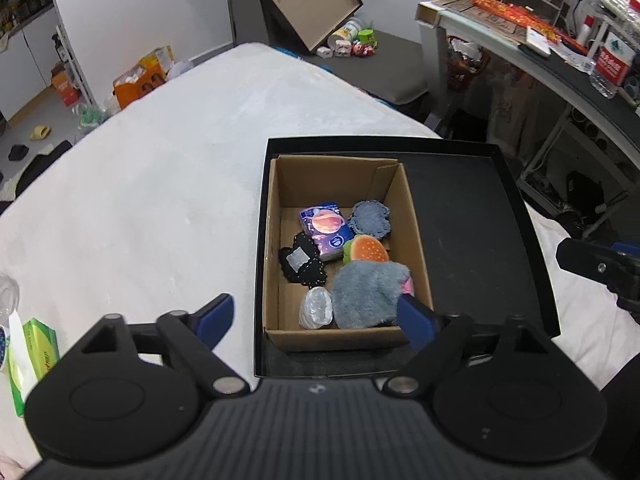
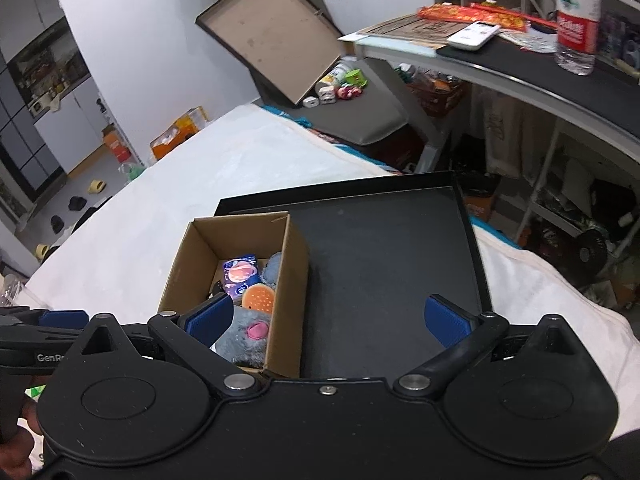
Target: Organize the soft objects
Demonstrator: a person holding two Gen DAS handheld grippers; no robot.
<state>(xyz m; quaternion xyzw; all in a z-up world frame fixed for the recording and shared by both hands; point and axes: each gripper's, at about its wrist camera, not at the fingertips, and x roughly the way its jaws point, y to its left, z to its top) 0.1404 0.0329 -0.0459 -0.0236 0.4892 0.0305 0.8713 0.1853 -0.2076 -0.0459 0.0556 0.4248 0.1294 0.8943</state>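
Both tongs hang over a white bed with a black tray on it. A cardboard box stands in the tray's left part, touching its left wall as far as the left wrist view shows; the rest of the tray floor is bare. Left gripper: jaws wide apart, nothing between the blue pads, hovering above the box's near-left corner; one pad sits over the bed, the other over the box's near edge. Right gripper: jaws also spread wide, empty; its left pad overlaps the box in view, its right pad is over bare tray floor. Box contents, 6 items seen from the left wrist: a grey plush at the near right with a pink patch showing in the right wrist view; a burger toy just behind it; a blue-grey pad at the far right; a purple tissue pack at the far middle; a black lace piece left of centre; a clear-wrapped white lump at the near edge, touching the plush. All items lie inside the box, crowded toward its right half. A green tissue box lies on the bed at the far left of the left wrist view, well apart from the tray.
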